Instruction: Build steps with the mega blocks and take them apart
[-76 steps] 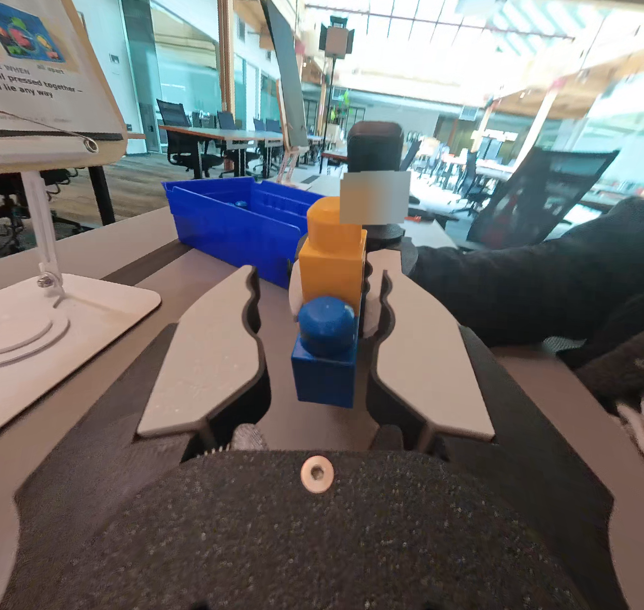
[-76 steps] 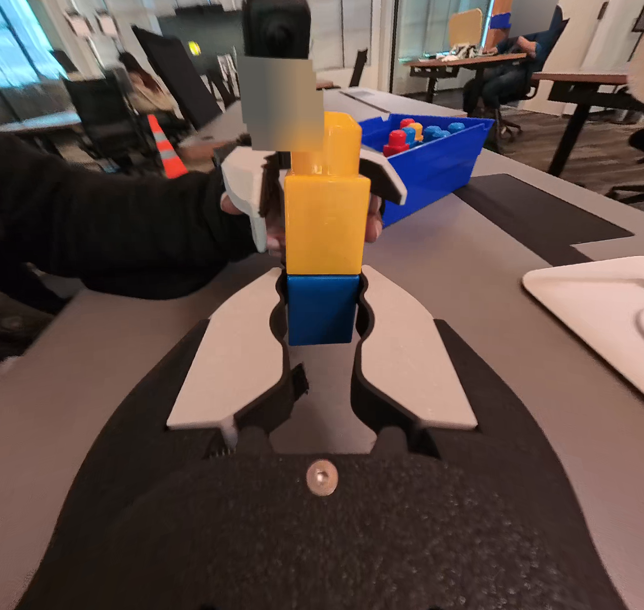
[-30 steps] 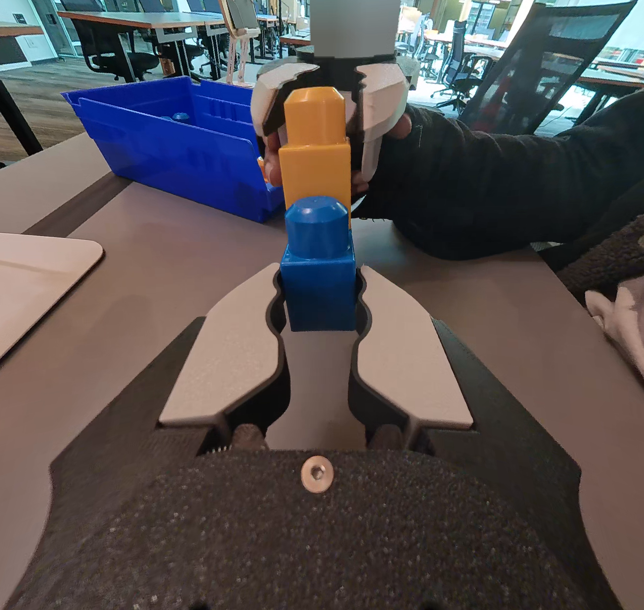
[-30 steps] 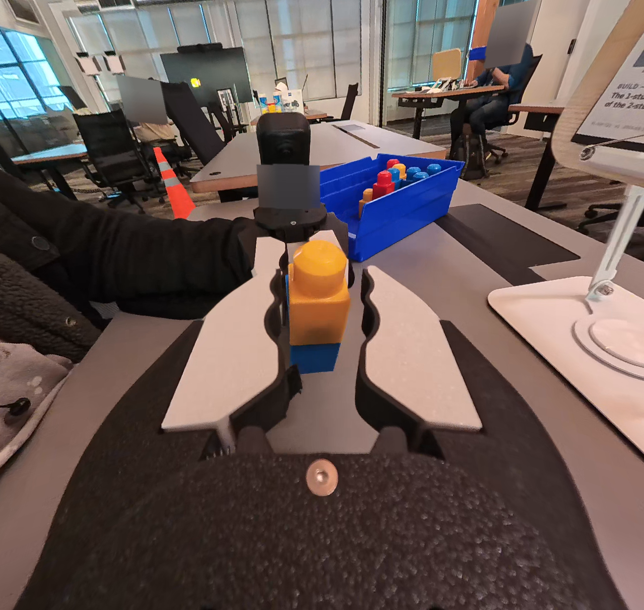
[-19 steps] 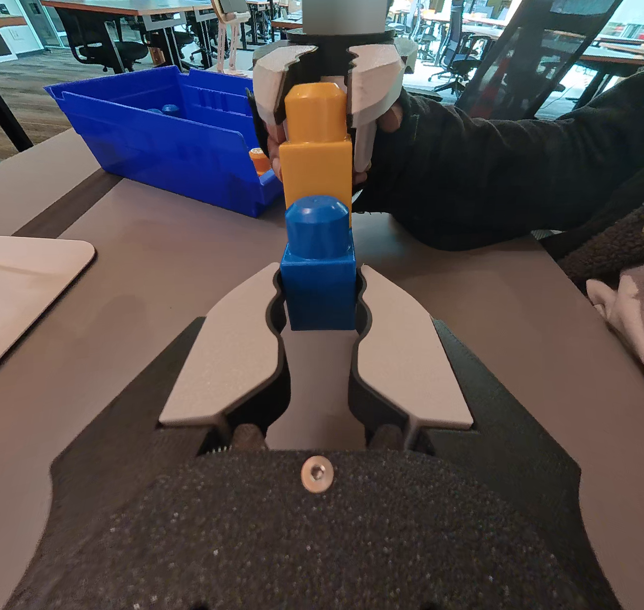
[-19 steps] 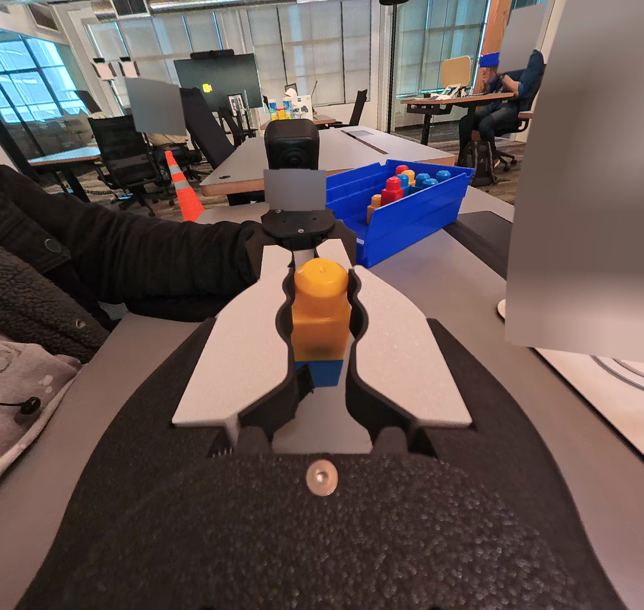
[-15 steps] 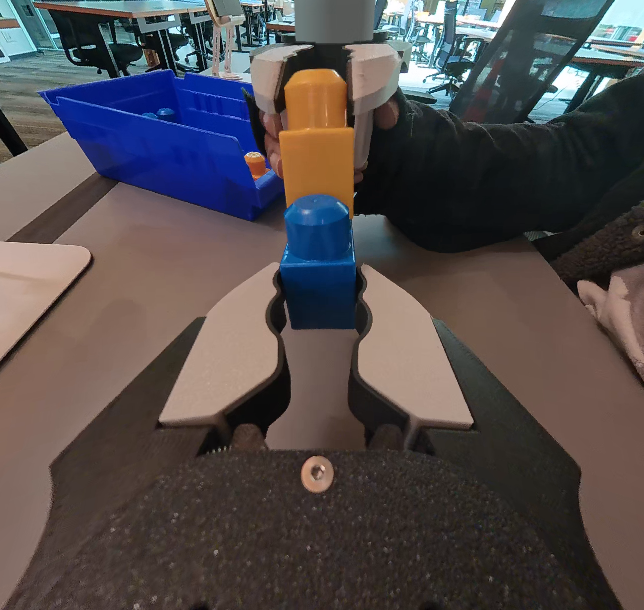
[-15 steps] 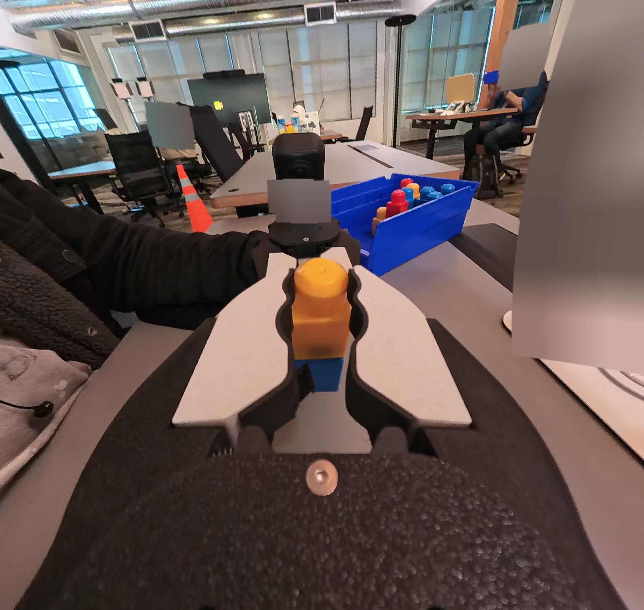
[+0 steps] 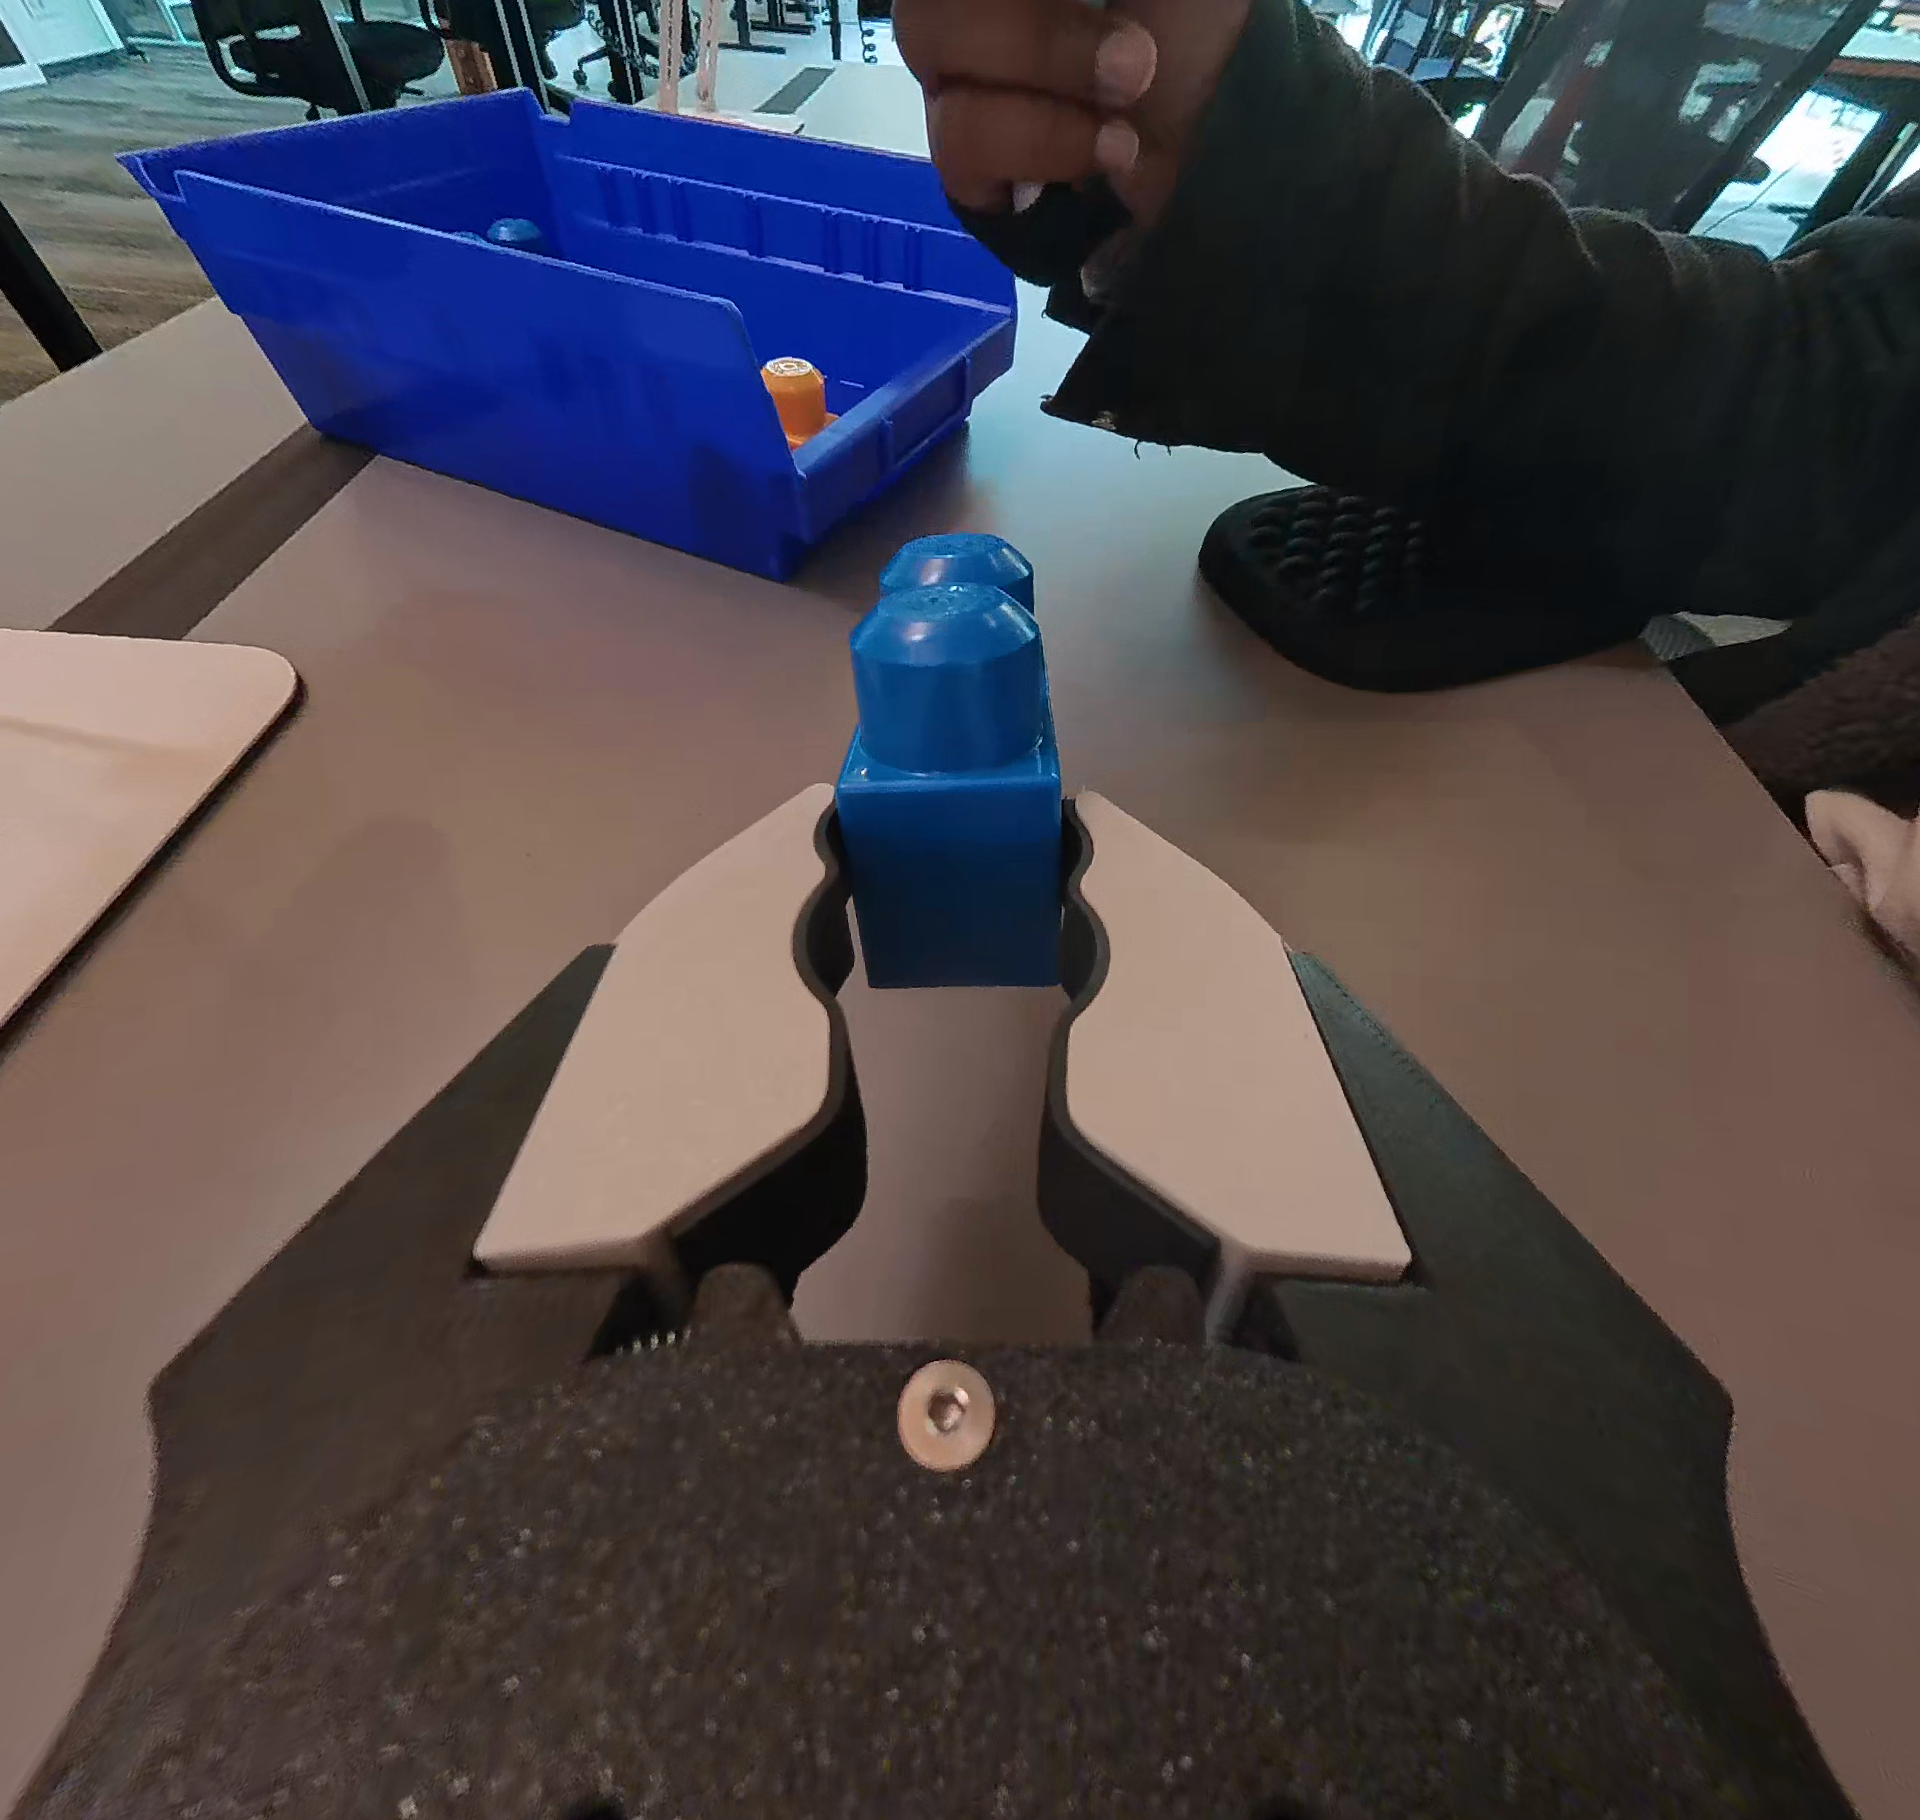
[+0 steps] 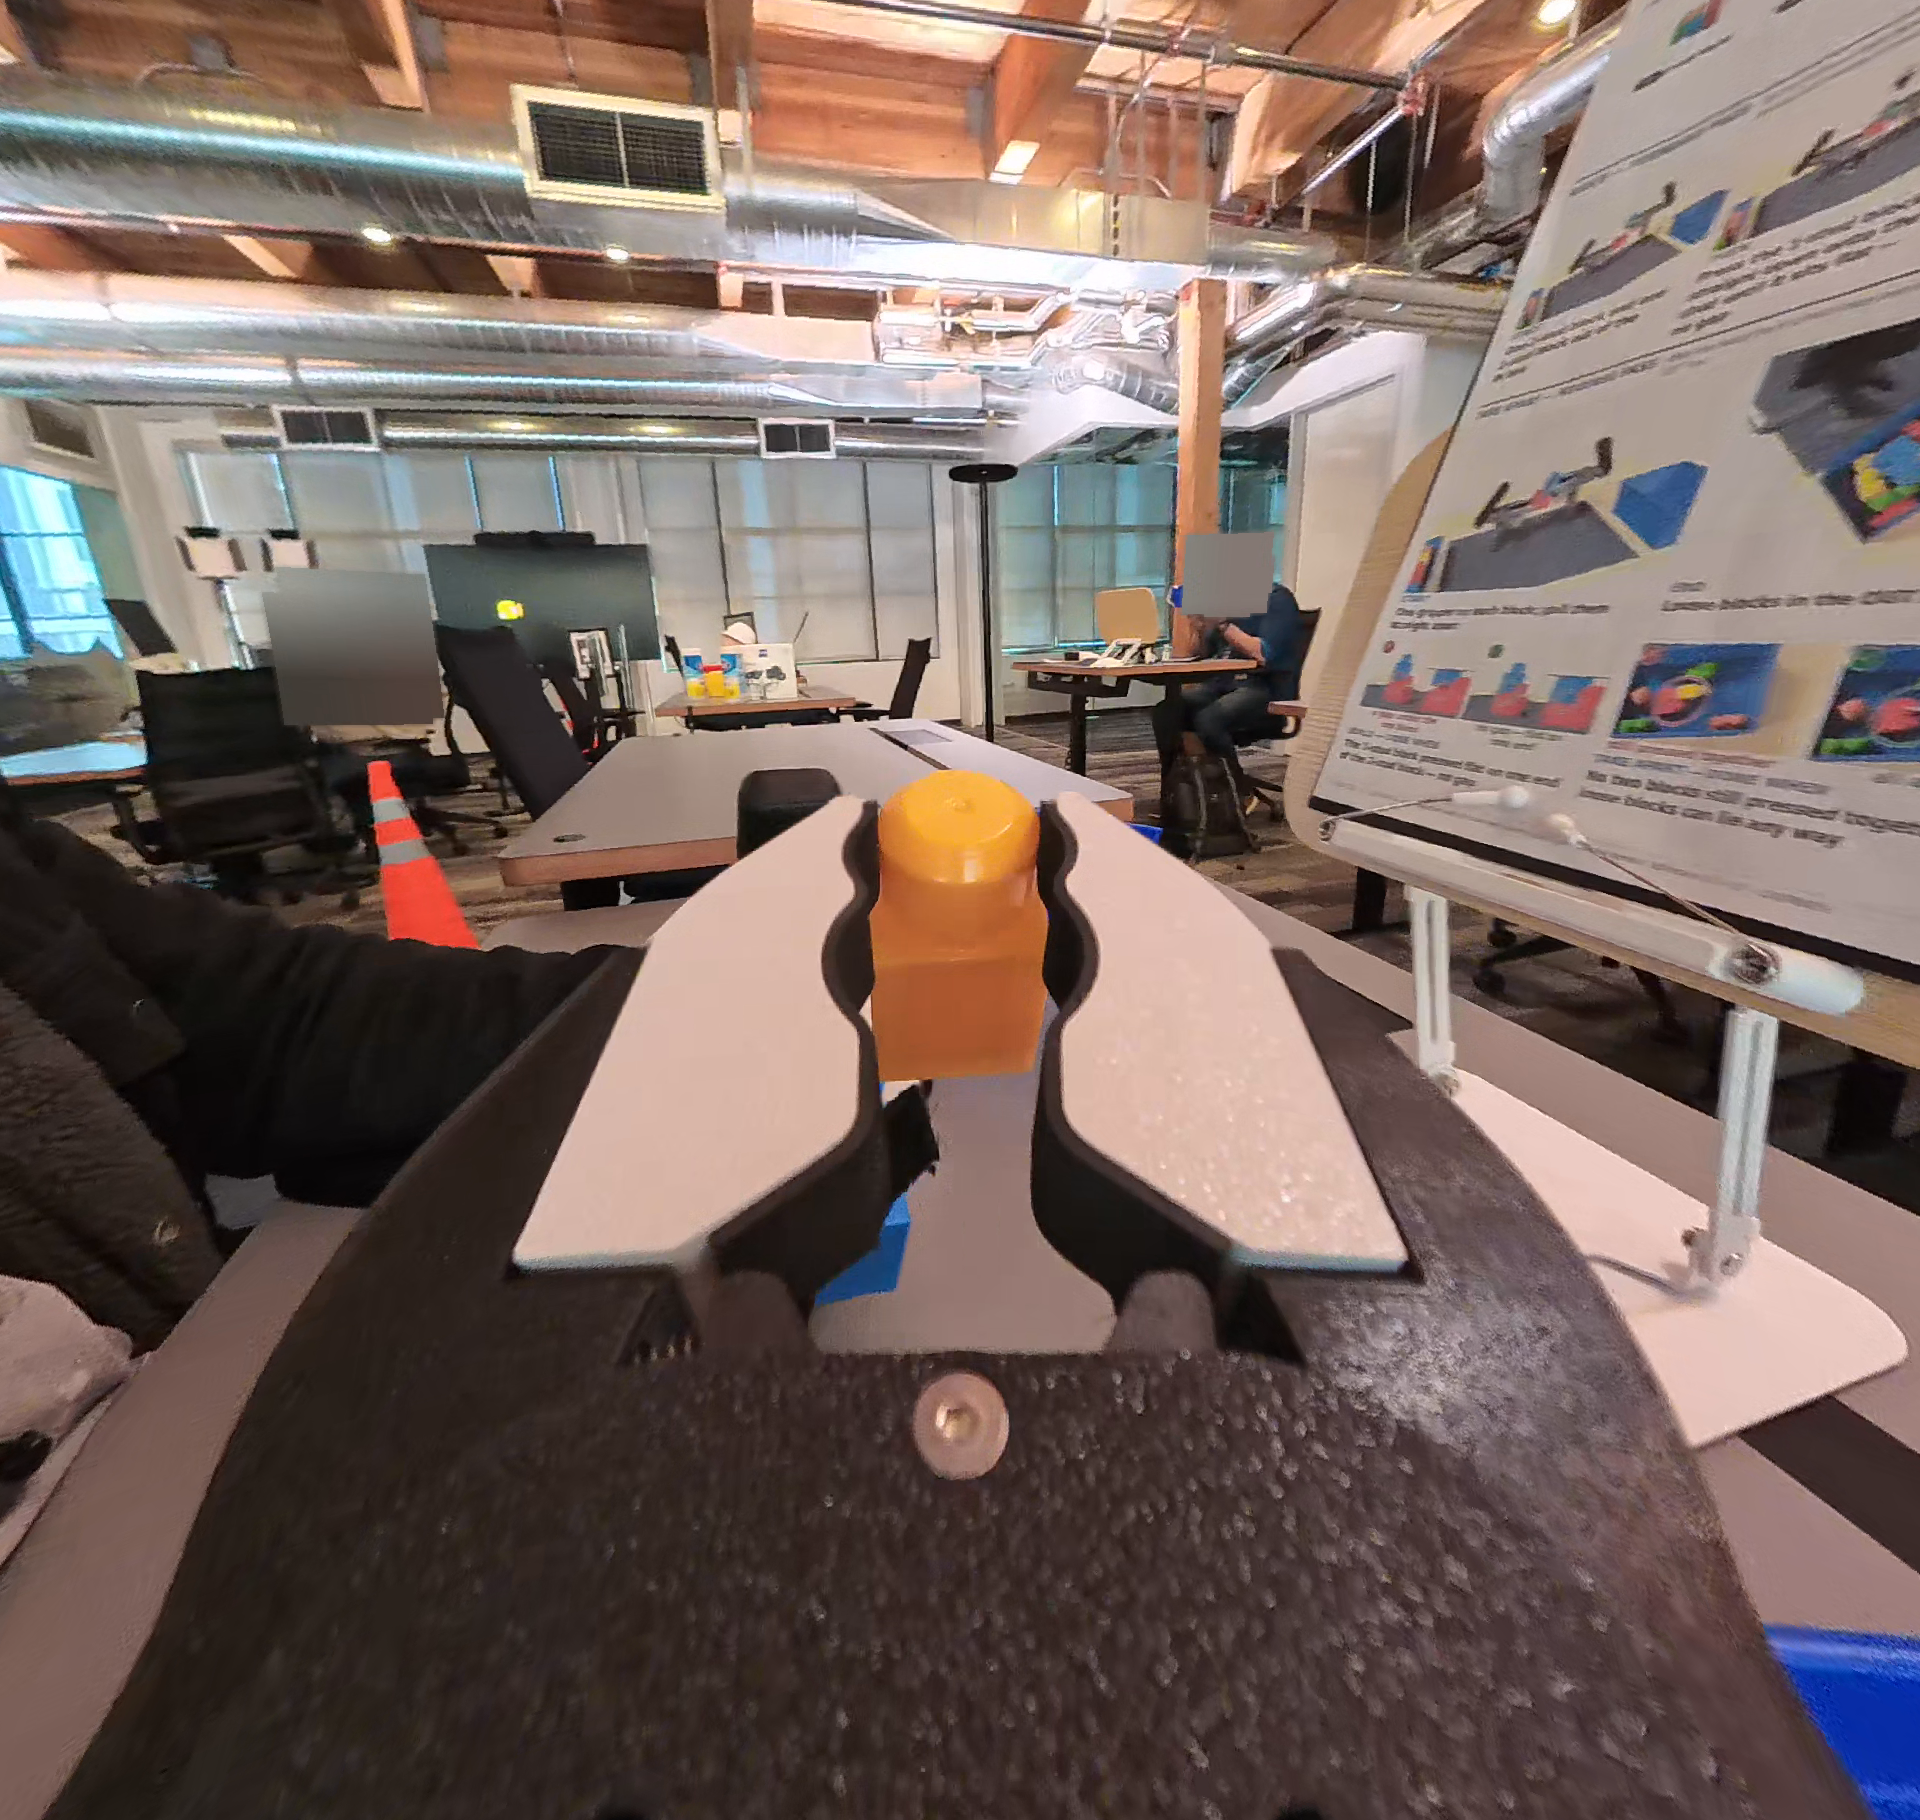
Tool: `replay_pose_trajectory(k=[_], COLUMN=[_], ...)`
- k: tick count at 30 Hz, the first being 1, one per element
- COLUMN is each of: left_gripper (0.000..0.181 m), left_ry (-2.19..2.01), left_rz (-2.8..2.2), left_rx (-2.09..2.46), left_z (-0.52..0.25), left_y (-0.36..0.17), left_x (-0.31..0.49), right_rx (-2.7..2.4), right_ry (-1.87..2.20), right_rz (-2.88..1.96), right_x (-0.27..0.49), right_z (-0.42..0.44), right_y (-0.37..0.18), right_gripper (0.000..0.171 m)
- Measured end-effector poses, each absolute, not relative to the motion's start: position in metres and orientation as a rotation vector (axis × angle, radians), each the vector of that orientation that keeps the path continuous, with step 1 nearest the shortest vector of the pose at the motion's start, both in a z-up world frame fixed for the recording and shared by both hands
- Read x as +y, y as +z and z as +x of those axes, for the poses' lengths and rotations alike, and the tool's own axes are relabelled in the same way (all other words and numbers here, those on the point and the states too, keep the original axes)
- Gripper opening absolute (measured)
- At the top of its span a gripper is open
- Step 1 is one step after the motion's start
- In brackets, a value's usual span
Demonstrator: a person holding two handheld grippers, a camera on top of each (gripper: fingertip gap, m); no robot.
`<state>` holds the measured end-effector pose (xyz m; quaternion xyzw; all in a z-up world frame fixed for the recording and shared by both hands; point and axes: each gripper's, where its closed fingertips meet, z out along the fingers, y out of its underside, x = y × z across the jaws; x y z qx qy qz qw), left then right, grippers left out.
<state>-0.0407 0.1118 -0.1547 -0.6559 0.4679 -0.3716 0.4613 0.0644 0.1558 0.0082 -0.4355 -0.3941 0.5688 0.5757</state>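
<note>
Your left gripper (image 9: pixel 951 897) clamps the blue block (image 9: pixel 951 814) on the table (image 9: pixel 520 731) — your right gripper (image 10: pixel 956 897) grips the orange block (image 10: pixel 956 949), lifted clear.

Bright, even daylight from windows and ceiling lamps — soft shadows, strong fisheye bending at edges; the instruction board (image 10: pixel 1683 482) is motion-blurred.

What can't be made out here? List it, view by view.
- Left wrist view: right gripper is cut off by the top edge; only the hand shows.
- Left wrist view: most of the blue bin interior is hidden by its front wall.
- Right wrist view: blue block is mostly hidden under the right gripper, which holds the orange block.
</note>
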Motion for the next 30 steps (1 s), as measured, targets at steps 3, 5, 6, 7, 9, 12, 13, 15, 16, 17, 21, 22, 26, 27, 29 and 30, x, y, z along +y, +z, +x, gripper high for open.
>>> replay_pose_trajectory(k=[3,5,6,7,9,12,13,15,16,17,21,22,26,27,29,30], left_gripper=[0.037,0.037,0.037,0.037,0.037,0.037,0.037,0.037,0.037,0.037,0.037,0.037,0.037,0.037,0.037,0.037], left_ry=[-0.92,-0.923,-0.923,-0.924,-0.933,-0.916,-0.912,-0.912,-0.912,-0.91,-0.924,-0.929,-0.934,-0.935,-0.941,-0.937], left_rz=[-1.605,-1.589,-1.58,-1.569,-1.548,-1.532,-1.529,-1.525,-1.524,-1.523,-1.504,-1.493,-1.478,-1.473,-1.467,-1.468], left_rx=[1.14,1.126,1.117,1.106,1.094,1.108,1.114,1.122,1.125,1.125,1.094,1.082,1.053,1.047,1.034,1.033], left_z=[-0.04,-0.039,-0.038,-0.037,-0.033,-0.026,-0.024,-0.022,-0.021,-0.021,-0.024,-0.025,-0.028,-0.029,-0.03,-0.031], left_y=[-0.152,-0.148,-0.145,-0.142,-0.137,-0.134,-0.134,-0.134,-0.134,-0.134,-0.127,-0.124,-0.119,-0.118,-0.116,-0.116], left_x=[0.112,0.112,0.112,0.112,0.111,0.108,0.107,0.105,0.105,0.105,0.107,0.107,0.109,0.109,0.11,0.11], right_rx=[-0.916,-0.922,-0.925,-0.925,-0.91,-0.923,-0.932,-0.958,-0.973,-0.985,-1.015,-1.016,-1.019,-1.026,-1.053,-1.071], right_ry=[1.343,1.352,1.358,1.368,1.396,1.421,1.428,1.448,1.454,1.46,1.479,1.478,1.471,1.459,1.428,1.409], right_rz=[-1.032,-1.04,-1.04,-1.036,-1.019,-1.011,-1.01,-1.012,-1.016,-1.019,-1.029,-1.032,-1.045,-1.054,-1.074,-1.083], right_x=[0.158,0.158,0.157,0.156,0.152,0.145,0.142,0.136,0.133,0.131,0.127,0.127,0.13,0.131,0.133,0.133], right_z=[0.061,0.056,0.052,0.048,0.04,0.024,0.018,0.008,0.003,0.0,-0.008,-0.008,-0.006,-0.005,-0.003,-0.002], right_y=[0.004,0.0,-0.002,-0.003,-0.003,-0.009,-0.011,-0.016,-0.019,-0.021,-0.03,-0.031,-0.034,-0.034,-0.037,-0.038], right_gripper=[0.029,0.029,0.029,0.029,0.029,0.029,0.029,0.029,0.029,0.029,0.029,0.029,0.029,0.029,0.029,0.029])
